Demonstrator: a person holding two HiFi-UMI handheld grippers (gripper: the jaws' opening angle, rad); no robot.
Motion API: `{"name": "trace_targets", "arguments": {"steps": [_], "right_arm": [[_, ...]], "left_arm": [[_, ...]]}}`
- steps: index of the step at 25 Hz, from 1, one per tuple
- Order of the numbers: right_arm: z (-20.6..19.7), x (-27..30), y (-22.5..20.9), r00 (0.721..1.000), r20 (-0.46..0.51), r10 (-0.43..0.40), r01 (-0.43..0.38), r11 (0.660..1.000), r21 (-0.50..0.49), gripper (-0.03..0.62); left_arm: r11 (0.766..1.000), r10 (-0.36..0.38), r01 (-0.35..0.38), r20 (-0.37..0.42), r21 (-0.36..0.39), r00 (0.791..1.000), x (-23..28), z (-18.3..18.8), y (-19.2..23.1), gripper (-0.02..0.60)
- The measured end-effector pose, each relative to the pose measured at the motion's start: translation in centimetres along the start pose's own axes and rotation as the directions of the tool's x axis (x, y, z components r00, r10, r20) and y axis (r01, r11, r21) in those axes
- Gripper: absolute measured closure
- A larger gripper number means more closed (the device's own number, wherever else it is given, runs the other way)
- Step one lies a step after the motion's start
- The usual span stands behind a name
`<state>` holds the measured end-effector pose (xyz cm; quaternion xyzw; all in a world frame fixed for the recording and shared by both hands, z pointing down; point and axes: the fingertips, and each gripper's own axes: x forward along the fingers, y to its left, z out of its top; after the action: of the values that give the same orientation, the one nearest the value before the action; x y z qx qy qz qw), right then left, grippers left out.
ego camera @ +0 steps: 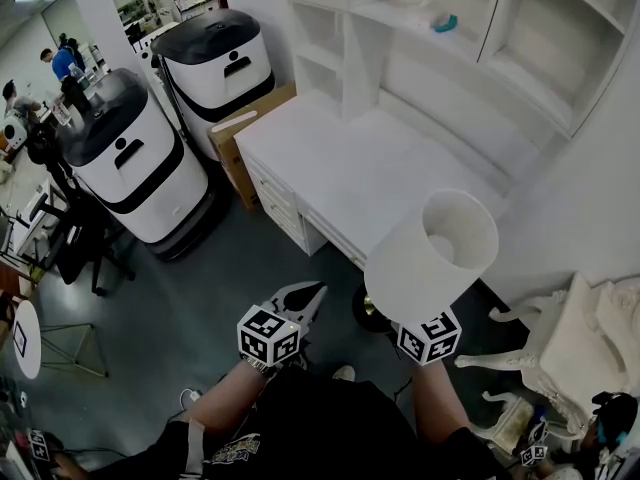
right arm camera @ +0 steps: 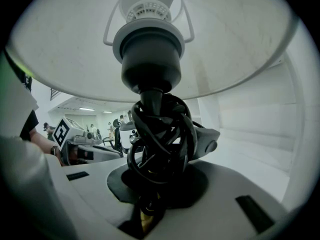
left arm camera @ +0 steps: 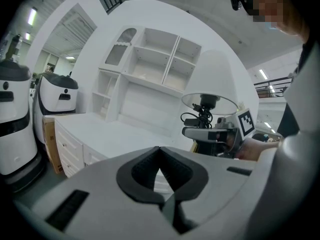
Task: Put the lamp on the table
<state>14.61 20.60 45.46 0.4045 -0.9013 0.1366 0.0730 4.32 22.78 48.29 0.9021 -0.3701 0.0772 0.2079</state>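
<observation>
**Lamp grip.** Your right gripper (right arm camera: 156,191) has its fingers (right arm camera: 235,184) closed on the lamp (ego camera: 432,253) at the stem just under the bulb socket. The black cord (right arm camera: 160,139) is coiled round the stem there, so the fingers clamp stem and cord together. This grip keeps the cord from trailing. It also puts the shade directly over the gripper and the heavier dark base (ego camera: 368,310) below it (expect the base to swing if you tilt the gripper).

**Lamp position.** The lamp is in the air, tilted, near the front right corner of the table (ego camera: 350,163). It is not resting on the table. Judged from this, the carry is under way and the set-down is not yet done.

**Free gripper.** Your left gripper (ego camera: 300,303) hangs just beside the lamp with its fingers (left arm camera: 100,199) closed on nothing. It appears to be held in reserve, available to steady the base.

**Surroundings.**
- The tabletop is bare white, with drawers (ego camera: 290,208) along its front.
- A shelf unit (ego camera: 440,38) rises from the rear of the table. Keep the shade away from it.
- An ornate white chair (ego camera: 560,343) stands to your right, near the lamp.
- A cardboard box (ego camera: 245,133) leans at the table's left end, and two white-and-black machines (ego camera: 130,163) stand beyond it, well apart from the lamp.
</observation>
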Motion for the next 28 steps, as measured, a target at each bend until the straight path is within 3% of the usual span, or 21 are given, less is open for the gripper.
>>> {"name": "trace_targets", "arguments": {"steps": [12, 28], "right_arm": [[0.6, 3.3, -0.1, 1.000, -0.006, -0.005, 0.005, 1.000, 0.015, 0.516], [2.1, 10.0, -1.3, 0.998, -0.014, -0.054, 0.054, 0.998, 0.026, 0.516]], "left_arm": [[1.000, -0.018, 0.018, -0.018, 0.006, 1.000, -0.5, 1.1, 2.9, 0.577], [0.998, -0.067, 0.066, -0.028, -0.010, 0.997, 1.2, 3.4, 9.9, 0.577]]}}
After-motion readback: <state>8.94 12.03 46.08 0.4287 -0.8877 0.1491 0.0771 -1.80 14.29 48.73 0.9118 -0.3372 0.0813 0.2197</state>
